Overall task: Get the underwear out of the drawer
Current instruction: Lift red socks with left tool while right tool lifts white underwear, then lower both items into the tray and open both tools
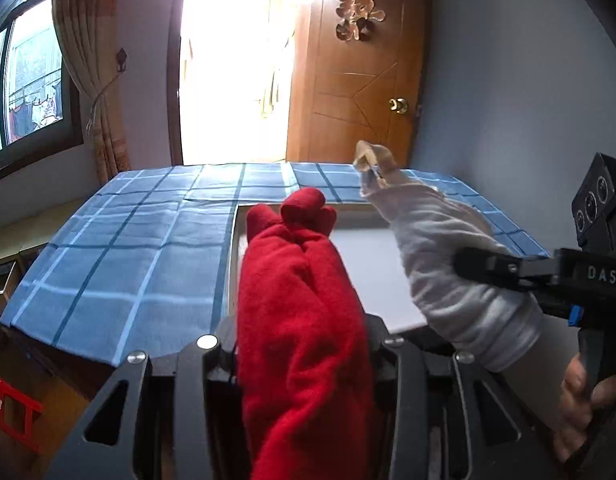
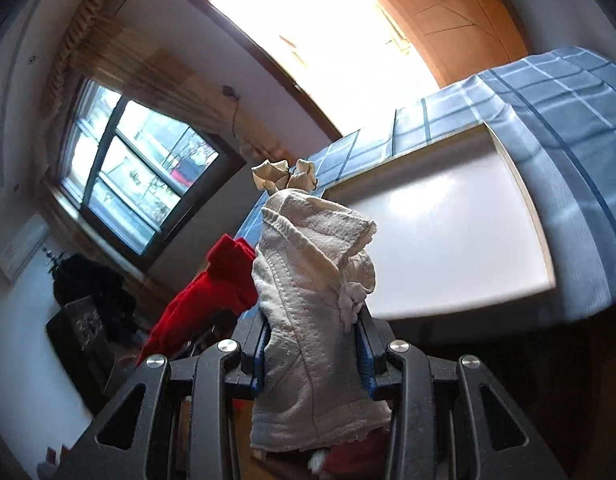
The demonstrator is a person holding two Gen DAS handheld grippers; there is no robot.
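Left gripper (image 1: 304, 344) fingers clamping red fleece underwear (image 1: 300, 320), cloth rising toward 12 o'clock; right gripper (image 2: 313, 356) fingers pinching white terry underwear (image 2: 308, 280) likewise.

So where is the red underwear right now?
The red underwear is clamped in the left gripper, centre of the left wrist view, held above the open white drawer, beside the white underwear in the right gripper.
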